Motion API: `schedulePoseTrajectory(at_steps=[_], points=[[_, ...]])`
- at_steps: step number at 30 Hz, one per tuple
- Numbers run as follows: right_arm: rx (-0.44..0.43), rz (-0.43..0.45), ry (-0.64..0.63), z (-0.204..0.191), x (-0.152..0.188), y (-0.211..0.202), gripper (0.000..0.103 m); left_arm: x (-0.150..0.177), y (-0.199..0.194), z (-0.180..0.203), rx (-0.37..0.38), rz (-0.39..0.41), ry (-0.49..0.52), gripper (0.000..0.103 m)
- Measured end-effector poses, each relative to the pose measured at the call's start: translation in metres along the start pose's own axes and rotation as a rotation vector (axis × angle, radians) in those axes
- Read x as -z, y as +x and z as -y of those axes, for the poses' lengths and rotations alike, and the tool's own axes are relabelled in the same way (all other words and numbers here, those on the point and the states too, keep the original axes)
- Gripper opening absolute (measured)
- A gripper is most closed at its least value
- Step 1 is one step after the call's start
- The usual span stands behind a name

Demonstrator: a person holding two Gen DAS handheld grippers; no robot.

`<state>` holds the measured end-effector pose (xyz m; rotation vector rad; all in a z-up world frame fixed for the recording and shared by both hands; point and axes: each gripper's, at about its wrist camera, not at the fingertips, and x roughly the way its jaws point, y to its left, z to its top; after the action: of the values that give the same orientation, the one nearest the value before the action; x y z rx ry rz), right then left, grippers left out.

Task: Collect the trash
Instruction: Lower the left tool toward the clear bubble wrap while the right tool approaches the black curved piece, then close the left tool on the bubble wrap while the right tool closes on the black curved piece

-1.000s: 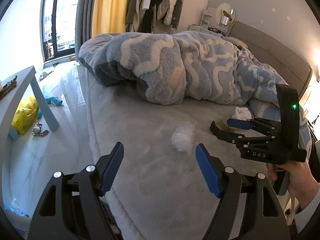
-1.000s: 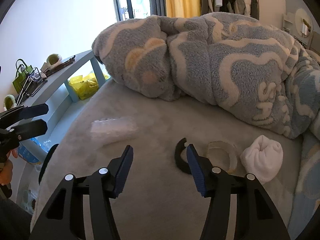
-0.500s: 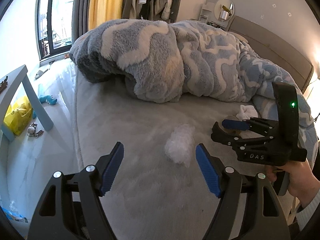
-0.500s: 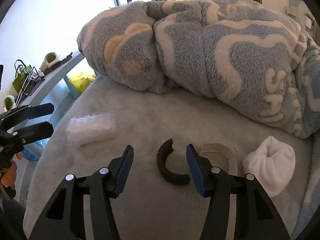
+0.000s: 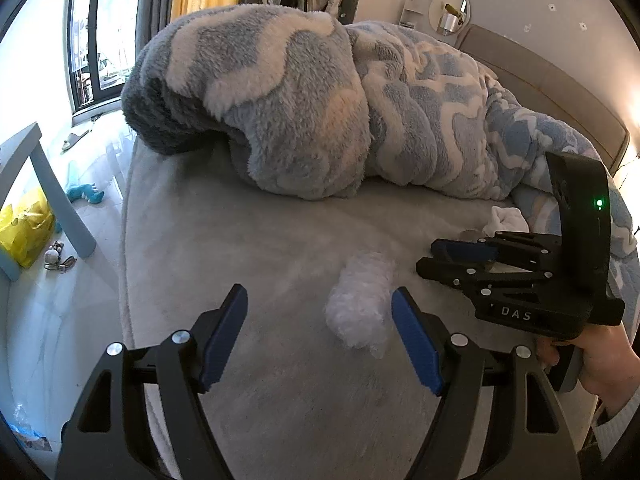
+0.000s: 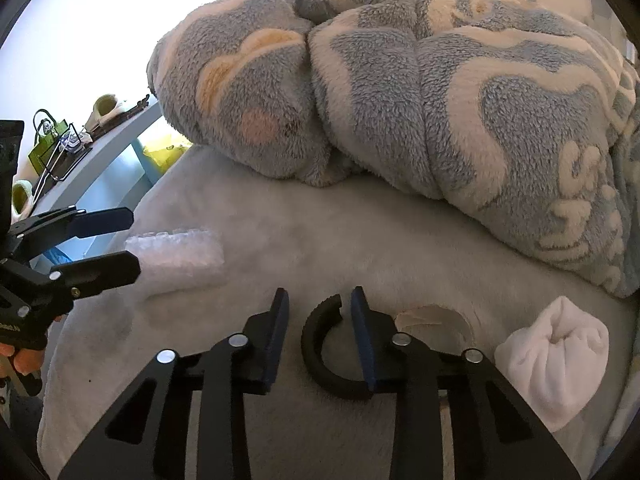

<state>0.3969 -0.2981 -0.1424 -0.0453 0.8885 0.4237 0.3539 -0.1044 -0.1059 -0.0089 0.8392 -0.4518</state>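
A crumpled piece of clear bubble wrap (image 5: 360, 300) lies on the grey bed; it also shows in the right wrist view (image 6: 180, 258). My left gripper (image 5: 320, 336) is open, with the wrap just inside its right finger. A black C-shaped plastic piece (image 6: 320, 344) lies on the bed between the fingers of my right gripper (image 6: 320, 328), which is partly open around it. A torn clear-and-paper scrap (image 6: 432, 318) and a white balled sock (image 6: 552, 356) lie to its right. The right gripper also shows in the left wrist view (image 5: 460, 260).
A bulky blue-and-white fleece blanket (image 5: 320, 112) is heaped across the back of the bed (image 5: 240, 240). A light blue table (image 5: 52, 192), a yellow bag (image 5: 24, 232) and small toys stand on the floor at left. The left gripper also appears in the right wrist view (image 6: 100, 240).
Both grippers have moved forward and down toward the bed. The bubble wrap now sits between my left fingers, and my right fingers have narrowed around the black C-shaped piece.
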Motion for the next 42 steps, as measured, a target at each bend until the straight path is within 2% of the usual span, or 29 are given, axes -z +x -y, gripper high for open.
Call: schedulePoseTrajectory(at_steps=[5,15,20,23,25,28,42], points=[[-0.014,-0.003,-0.005,0.002,-0.001,0.003,0.02,-0.001,0.005,0.005,0.014,0.001,0.003,0.077],[-0.037,0.013,0.012,0.008,-0.001,-0.001,0.018,-0.005,0.009,0.013,0.053,0.014,0.015,0.077],[-0.047,0.024,0.026,0.012,-0.001,-0.004,0.018,-0.004,0.017,0.017,0.045,-0.008,0.027,0.075],[-0.05,0.025,0.032,0.014,0.001,-0.006,0.018,-0.003,0.021,0.02,0.044,-0.016,0.036,0.065],[-0.049,0.026,0.032,0.014,0.001,-0.006,0.018,-0.002,0.024,0.022,0.043,-0.023,0.042,0.053],[-0.049,0.029,0.031,0.014,0.001,-0.007,0.017,-0.001,0.024,0.024,0.051,-0.028,0.054,0.043],[-0.048,0.039,0.023,0.001,-0.006,-0.016,0.011,-0.001,-0.002,0.02,0.04,0.003,0.049,0.04]])
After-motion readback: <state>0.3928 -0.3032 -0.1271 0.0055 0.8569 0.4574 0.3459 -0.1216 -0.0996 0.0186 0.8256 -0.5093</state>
